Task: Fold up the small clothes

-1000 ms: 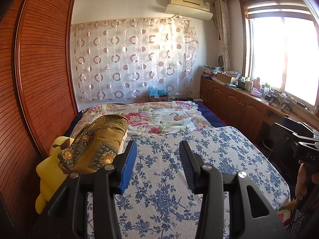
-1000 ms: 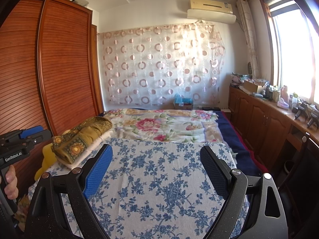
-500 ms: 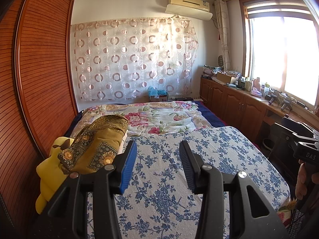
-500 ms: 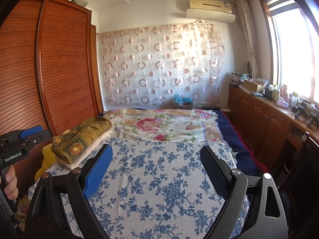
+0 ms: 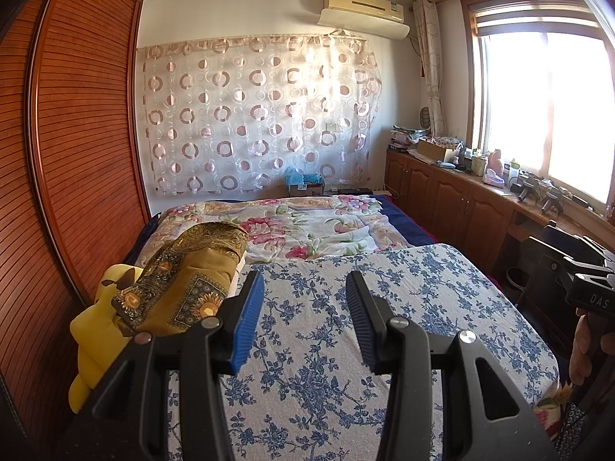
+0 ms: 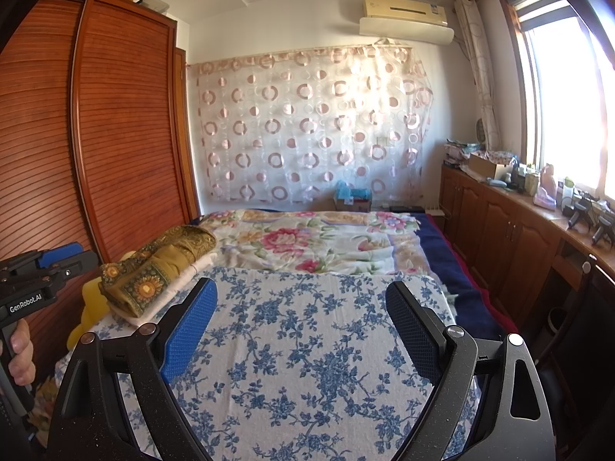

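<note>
The blue-flowered sheet [image 5: 403, 307] covering the near end of the bed serves as the landmark. Left of the sheet stands the slatted wooden wardrobe [image 5: 77, 146]. At the sheet's left edge lies a yellow cushion [image 5: 92, 330], and on it a stack of folded clothes whose top piece is an ochre patterned garment [image 5: 184, 280], with a white folded piece [image 6: 169, 299] under it; the stack just overlaps the sheet's border. Above the sheet's near left part hangs the left gripper [image 5: 303, 315], its blue-padded fingers partly apart with only sheet showing between them. Beyond the sheet lies a rose-printed quilt [image 5: 307, 230], and behind that a circle-patterned curtain [image 5: 261, 123]. Above the sheet's near right part hangs the right gripper [image 6: 301, 330], fingers spread wide and holding nothing. Right of the sheet runs a wooden cabinet row [image 6: 499, 230] under the window [image 5: 546, 107]
</note>
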